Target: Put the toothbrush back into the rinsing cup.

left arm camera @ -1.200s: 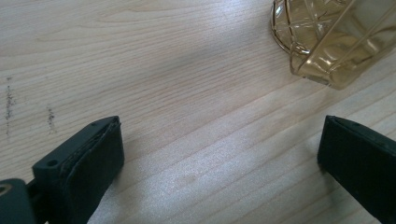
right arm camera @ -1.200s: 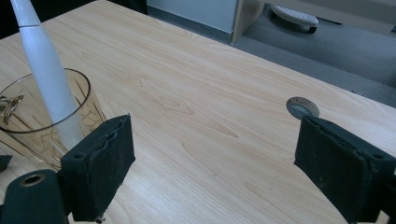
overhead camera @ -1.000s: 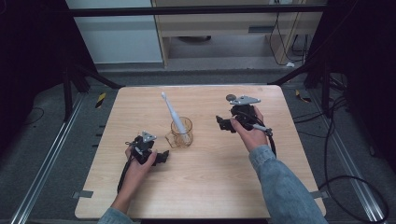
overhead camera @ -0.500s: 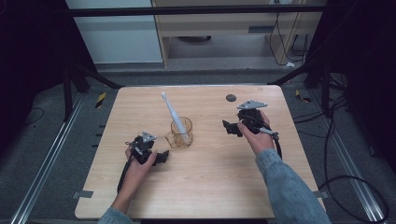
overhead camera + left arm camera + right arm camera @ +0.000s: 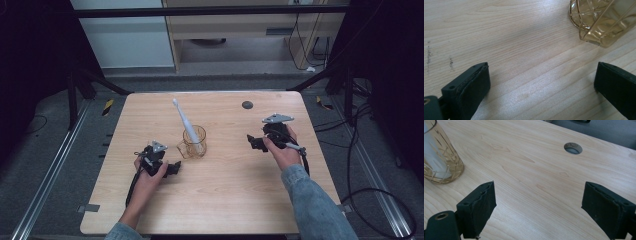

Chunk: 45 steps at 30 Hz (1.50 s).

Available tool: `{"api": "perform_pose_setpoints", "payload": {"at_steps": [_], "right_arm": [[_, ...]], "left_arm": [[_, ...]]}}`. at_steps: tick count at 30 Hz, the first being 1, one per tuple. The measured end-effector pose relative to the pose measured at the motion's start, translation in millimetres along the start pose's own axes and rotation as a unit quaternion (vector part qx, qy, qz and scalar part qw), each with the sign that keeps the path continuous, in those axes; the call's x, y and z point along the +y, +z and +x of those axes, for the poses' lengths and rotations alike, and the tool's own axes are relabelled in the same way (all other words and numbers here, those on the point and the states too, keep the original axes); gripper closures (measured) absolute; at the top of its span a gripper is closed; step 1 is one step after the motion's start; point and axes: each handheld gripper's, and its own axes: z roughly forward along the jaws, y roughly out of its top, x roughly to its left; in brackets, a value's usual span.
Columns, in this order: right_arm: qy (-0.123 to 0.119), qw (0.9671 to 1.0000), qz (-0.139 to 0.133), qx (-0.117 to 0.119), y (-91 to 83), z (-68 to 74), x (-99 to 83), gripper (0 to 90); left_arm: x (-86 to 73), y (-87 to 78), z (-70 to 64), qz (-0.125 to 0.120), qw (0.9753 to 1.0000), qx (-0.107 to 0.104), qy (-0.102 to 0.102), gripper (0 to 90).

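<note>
A light wooden table point(image 5: 220, 200) with visible grain and rounded corners fills the middle of the high view. Near its centre stands an amber glass mug point(image 5: 194, 143) with a cut diamond pattern and a small handle facing the person's left. Inside it stands a white toothbrush point(image 5: 186, 125), leaning up and away toward the far left, its head well above the rim. The glass is see-through, so the white handle shows pale through its wall in the right gripper view.

The left gripper point(image 5: 172, 168), black with a grey three-cornered plate on top, is held low over the table just beside the mug, on the person's left. Its padded black jaws stand wide apart with bare wood between them, and the mug's base point(image 5: 599, 22) shows just beyond them.

The right gripper point(image 5: 252, 141), also black with a grey plate, is held on the mug's other side, well apart from it. Its jaws are spread wide too, over bare wood.

A small round hole point(image 5: 247, 105) sits in the tabletop near the far edge.
</note>
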Motion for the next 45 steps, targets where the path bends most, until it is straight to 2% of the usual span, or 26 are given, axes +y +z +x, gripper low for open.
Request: {"api": "perform_pose_setpoints", "payload": {"at_steps": [22,32,37,45], "right_arm": [[0.046,0.9982,0.03,-0.021,-0.7,-32.3,-57.6,12.1],[0.063,0.9967,0.043,-0.027,7.4,-45.0,-71.2,11.9],[0.069,0.9956,0.05,-0.039,12.3,-50.6,-76.8,11.9],[0.083,0.9943,0.038,-0.056,19.0,-56.8,-78.6,11.4]], "left_arm": [[0.0,0.0,0.1,0.0,1.0,0.0,0.0,0.0],[0.0,0.0,0.0,0.0,1.0,0.0,0.0,0.0],[0.0,0.0,0.0,0.0,1.0,0.0,0.0,0.0],[0.0,0.0,0.0,0.0,1.0,0.0,0.0,0.0]]}}
